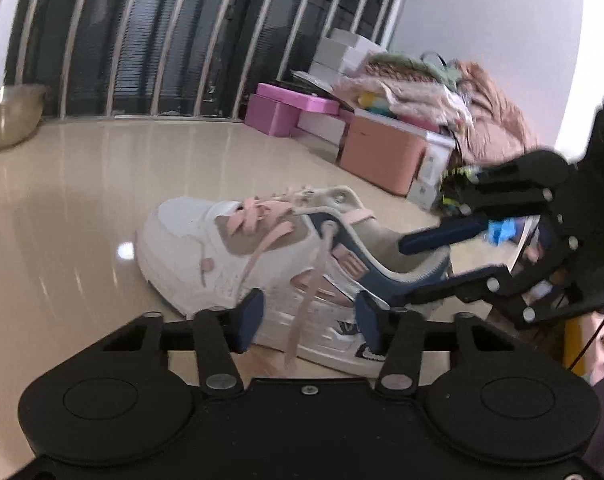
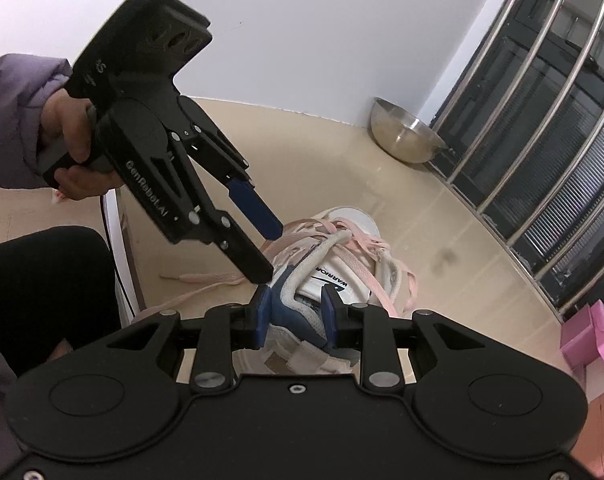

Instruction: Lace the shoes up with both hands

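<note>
Shoe [image 1: 261, 264]: white sneaker resting on the beige floor [image 1: 81, 200], toe toward the railing.
Lace [image 1: 302, 312]: pink end dangles loose down the shoe's side.
Right gripper [image 2: 295, 316]: pinching the heel collar, likely to steady the shoe.
Left gripper [image 1: 308, 318]: jaws spread, lace between, ungripped.

- Left claw [image 1: 310, 320] tilted downward, blue fingers [image 1: 251, 316] standing apart, pressing on nothing.
- Held from behind by a hand [image 2: 71, 148] in a purple sleeve [image 2: 13, 116].
- Right claw [image 2: 295, 314] angled down more steeply, fingers [image 2: 261, 312] partly closed, clamped on the padded heel collar [image 2: 291, 300] of the shoe.
</note>
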Tool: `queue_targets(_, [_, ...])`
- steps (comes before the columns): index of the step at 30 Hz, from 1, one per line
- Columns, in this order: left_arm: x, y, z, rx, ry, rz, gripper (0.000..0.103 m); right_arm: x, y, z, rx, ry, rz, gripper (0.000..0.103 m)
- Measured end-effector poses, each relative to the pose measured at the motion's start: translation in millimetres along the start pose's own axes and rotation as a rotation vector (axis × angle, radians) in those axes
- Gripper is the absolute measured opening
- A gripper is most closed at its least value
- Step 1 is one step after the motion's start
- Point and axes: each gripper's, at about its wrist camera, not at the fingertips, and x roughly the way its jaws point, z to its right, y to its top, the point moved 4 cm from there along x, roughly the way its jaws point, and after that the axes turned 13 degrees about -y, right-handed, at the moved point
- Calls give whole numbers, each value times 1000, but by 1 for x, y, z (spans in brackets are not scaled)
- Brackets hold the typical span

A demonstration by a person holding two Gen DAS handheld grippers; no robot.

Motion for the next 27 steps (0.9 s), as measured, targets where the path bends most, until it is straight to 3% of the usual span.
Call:
queue_targets(2, [-1, -1, -8, -49, -10, 31, 36, 1, 0, 0, 1, -2, 1, 28])
queue_targets(7, [-2, -5, -5, -95, -84, 71, 2, 2, 0, 1, 12, -9, 5, 29])
queue_targets(14, [-38, -14, -8, -136, 170, 148, 2, 3, -2, 2, 64, -45, 0, 30])
queue_targets(18, [-82, -29, 4, -232, 231, 215, 2, 3, -3, 1, 86, -85, -3, 30])
queue_targets(23, [-106, -41, 32, -291, 259, 265, 2, 12, -5, 7, 99, -193, -37, 33])
queue_targets(27, [-89, -33, 60, -303, 151, 273, 1, 24, -6, 20, 138, -242, -52, 35])
